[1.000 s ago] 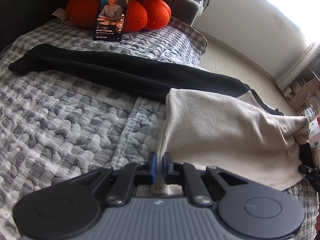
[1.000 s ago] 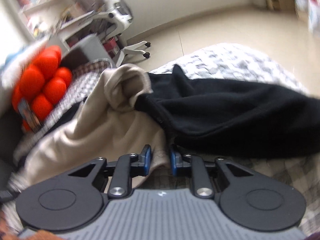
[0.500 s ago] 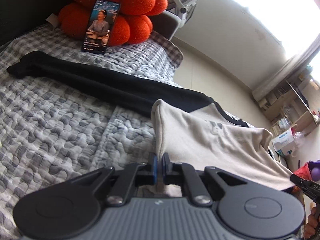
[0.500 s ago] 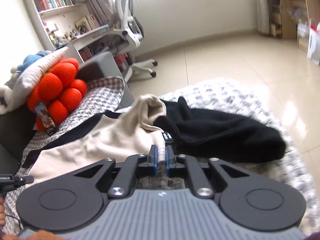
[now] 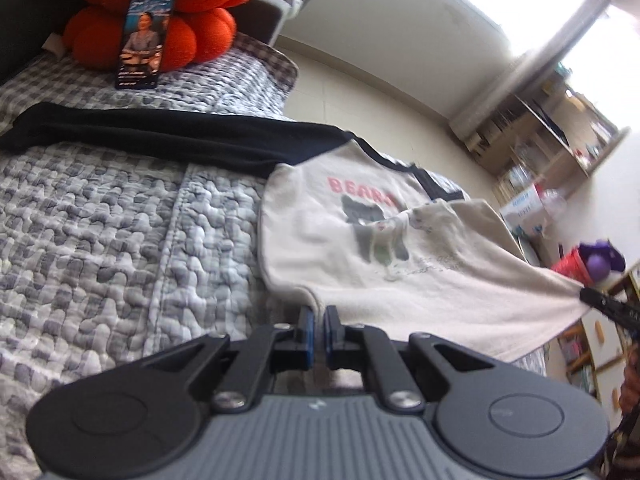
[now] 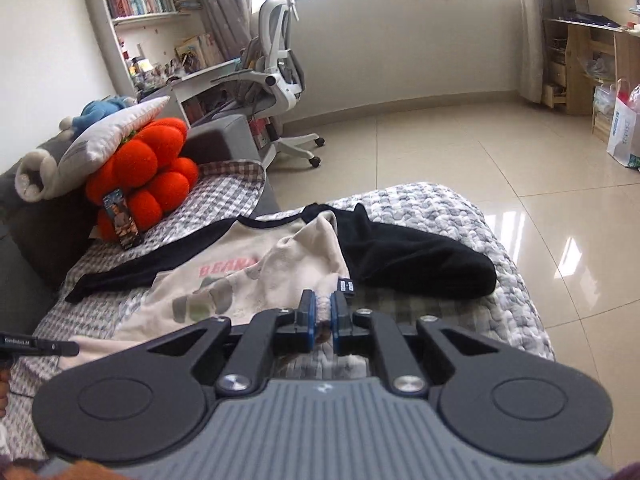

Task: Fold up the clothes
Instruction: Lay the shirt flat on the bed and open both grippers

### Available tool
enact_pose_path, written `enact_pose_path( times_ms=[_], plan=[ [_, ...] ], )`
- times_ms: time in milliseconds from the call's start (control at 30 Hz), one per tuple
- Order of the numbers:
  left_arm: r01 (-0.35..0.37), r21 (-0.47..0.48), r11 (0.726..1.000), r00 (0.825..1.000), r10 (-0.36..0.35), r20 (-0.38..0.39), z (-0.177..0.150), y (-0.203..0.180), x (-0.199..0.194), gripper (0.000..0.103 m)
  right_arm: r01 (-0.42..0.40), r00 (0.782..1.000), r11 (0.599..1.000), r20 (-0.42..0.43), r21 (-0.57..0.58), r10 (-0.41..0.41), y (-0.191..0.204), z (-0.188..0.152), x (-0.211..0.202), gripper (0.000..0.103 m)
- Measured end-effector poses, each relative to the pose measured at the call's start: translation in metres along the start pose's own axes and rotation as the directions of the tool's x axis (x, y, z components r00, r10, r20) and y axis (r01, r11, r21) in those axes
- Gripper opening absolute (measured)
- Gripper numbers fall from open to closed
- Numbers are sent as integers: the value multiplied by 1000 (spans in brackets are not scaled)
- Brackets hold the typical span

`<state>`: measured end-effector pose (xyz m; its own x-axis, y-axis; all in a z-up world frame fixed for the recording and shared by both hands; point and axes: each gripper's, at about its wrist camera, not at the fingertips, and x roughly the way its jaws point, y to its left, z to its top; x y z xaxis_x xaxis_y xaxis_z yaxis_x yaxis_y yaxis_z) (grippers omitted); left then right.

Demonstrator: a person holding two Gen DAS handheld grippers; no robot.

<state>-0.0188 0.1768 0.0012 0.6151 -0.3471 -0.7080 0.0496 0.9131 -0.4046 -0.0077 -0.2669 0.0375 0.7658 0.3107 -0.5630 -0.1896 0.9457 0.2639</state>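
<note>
A cream shirt (image 5: 352,264) with black sleeves and a "BEAR" print lies front up on the quilted bed (image 5: 100,240). My left gripper (image 5: 318,316) is shut on its near hem corner. The hem stretches right to the other gripper's fingertips (image 5: 590,295), which hold it off the bed. In the right wrist view my right gripper (image 6: 324,307) is shut on bunched cream cloth of the shirt (image 6: 224,280), beside a small black label. One black sleeve (image 5: 160,136) lies stretched towards the cushion; the other black sleeve (image 6: 416,260) lies to the right.
An orange puffy cushion (image 5: 160,20) with a lit phone (image 5: 142,42) leaning on it sits at the bed's head. A white office chair (image 6: 280,60) and shelves stand beyond. Tiled floor (image 6: 480,152) lies past the bed's edge, with a paper bag (image 6: 622,136) on it.
Both grippers have risen and pulled back with the hem. The folded-over cream cloth has opened out, baring the print. The right jaws have shut on the cloth.
</note>
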Motion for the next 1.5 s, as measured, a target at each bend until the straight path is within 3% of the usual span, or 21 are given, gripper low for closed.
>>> enact_pose_path(
  times_ms=[167,500,800,900,967,1067,1133,1500],
  plan=[
    [8,102,995,1000,-5,-31,-18,-13,-18,5,-10,998,997,-62,-70,5,8,-17,-26,9],
    [-19,189,982,991,43,-126,-44,-14,-17,5,-9,978,989,-206,-148,-22,11,-50,-38,9],
    [-44,270,962,969,107,-225,-54,-10,10,5,-24,912,987,-408,-159,-44,3,-77,0,10],
    [-48,271,961,960,119,-254,-52,-4,19,6,-43,895,990,-446,-132,-21,0,-77,8,15],
    [-46,267,963,953,122,-278,-49,-1,22,10,-47,884,992,-467,-118,-14,-3,-75,12,16],
    [-47,269,962,952,125,-280,-44,2,20,26,-40,885,991,-465,-127,-23,-5,-71,12,21],
    [-52,269,962,956,126,-266,-38,3,17,38,-38,892,991,-451,-126,-24,-6,-66,10,36],
    [-94,206,974,977,130,-169,11,12,29,54,-28,912,989,-409,-143,-33,-5,-30,40,39]
  ],
)
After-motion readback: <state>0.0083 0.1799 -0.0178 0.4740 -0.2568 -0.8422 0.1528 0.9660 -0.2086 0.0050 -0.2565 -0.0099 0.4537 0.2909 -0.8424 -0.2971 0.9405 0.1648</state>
